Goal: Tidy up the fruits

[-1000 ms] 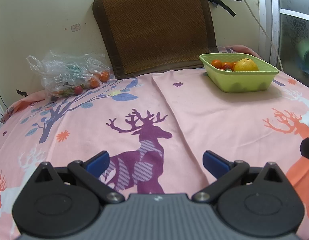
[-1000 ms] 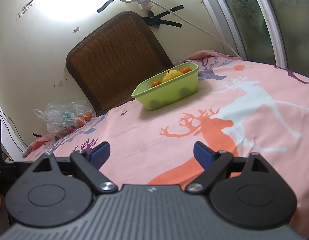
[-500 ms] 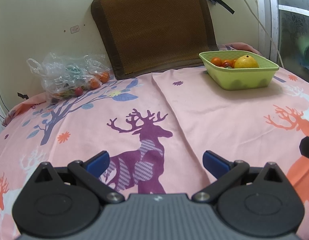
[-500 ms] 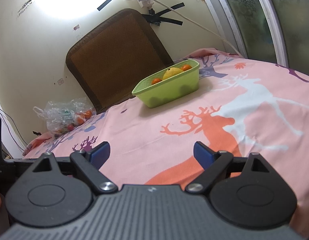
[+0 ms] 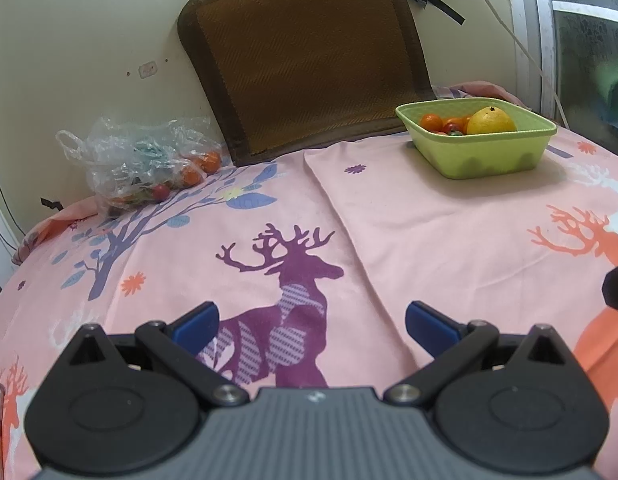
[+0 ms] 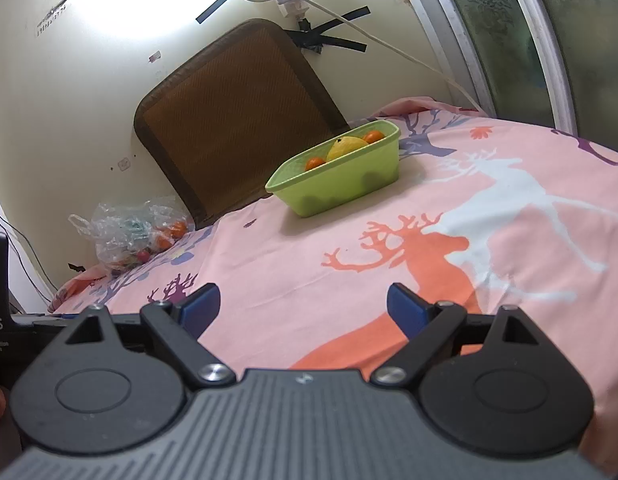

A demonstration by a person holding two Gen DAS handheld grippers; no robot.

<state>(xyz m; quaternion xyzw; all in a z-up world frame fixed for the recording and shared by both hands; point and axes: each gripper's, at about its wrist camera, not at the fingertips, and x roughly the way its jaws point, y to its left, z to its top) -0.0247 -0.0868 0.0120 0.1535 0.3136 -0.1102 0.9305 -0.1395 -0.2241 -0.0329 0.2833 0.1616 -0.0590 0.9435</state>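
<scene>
Both jaws stand wide with nothing between them: the left gripper (image 5: 311, 320) and right gripper (image 6: 303, 306) hover over the pink deer-print sheet (image 5: 389, 240). The green basket (image 5: 485, 156) of fruit sits at one o'clock, the plastic bag (image 5: 137, 164) of fruit at eleven.

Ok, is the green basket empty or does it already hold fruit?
It holds fruit: the green basket shows a yellow fruit and small orange fruits above its rim.
</scene>
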